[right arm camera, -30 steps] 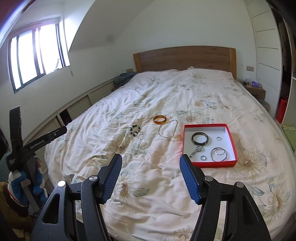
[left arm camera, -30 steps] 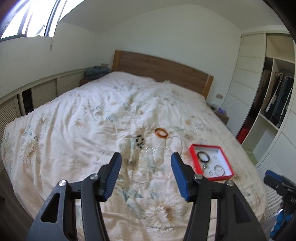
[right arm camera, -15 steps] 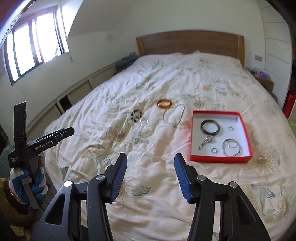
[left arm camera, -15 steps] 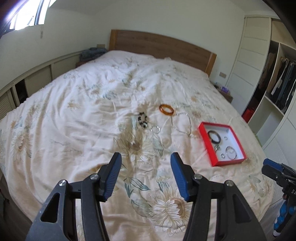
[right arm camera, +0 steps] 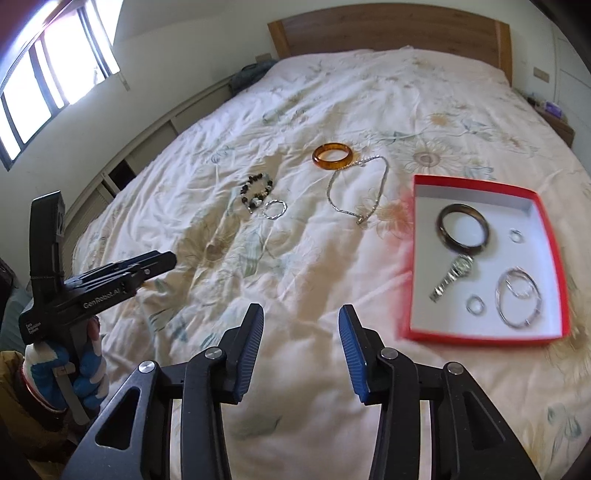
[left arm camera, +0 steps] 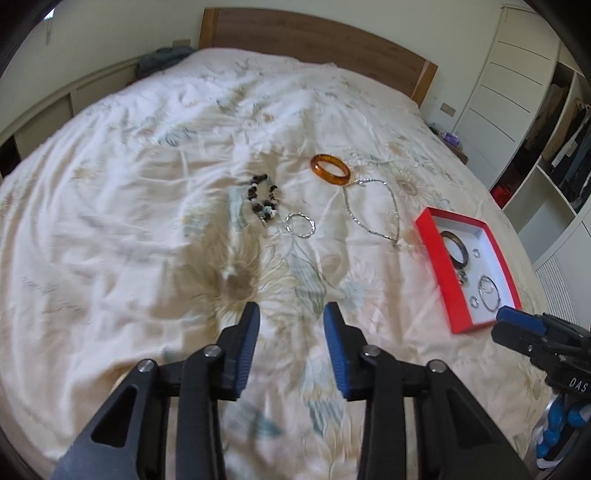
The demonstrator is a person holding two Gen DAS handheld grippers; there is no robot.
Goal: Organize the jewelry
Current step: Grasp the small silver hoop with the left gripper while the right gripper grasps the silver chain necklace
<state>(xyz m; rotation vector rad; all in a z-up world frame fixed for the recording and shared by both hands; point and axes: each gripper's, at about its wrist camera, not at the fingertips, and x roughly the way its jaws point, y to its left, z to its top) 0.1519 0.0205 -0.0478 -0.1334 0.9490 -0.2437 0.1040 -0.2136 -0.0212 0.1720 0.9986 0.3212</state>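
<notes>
An amber bangle [left arm camera: 330,169] [right arm camera: 331,152], a dark beaded bracelet [left arm camera: 263,199] [right arm camera: 256,194], a small silver ring bracelet [left arm camera: 300,224] [right arm camera: 274,209] and a silver chain necklace [left arm camera: 373,208] [right arm camera: 356,192] lie loose on the floral bedspread. A red box [left arm camera: 432,258] [right arm camera: 408,266] with a white inside holds a dark bangle [right arm camera: 463,227], a watch [right arm camera: 452,275], silver hoops [right arm camera: 519,297] and small rings. My left gripper [left arm camera: 291,334] and right gripper [right arm camera: 301,334] are both open and empty, hovering over the near bedspread, short of the jewelry.
The bed [left arm camera: 147,184] fills both views, with a wooden headboard [right arm camera: 388,27] at the far end. Low cabinets [right arm camera: 122,162] and a window line the left wall. An open wardrobe [left arm camera: 554,122] stands to the right of the bed.
Both grippers have moved forward and lower over the bed, so the jewelry and red box look closer. Both sets of jaws stay open, a little narrower.
</notes>
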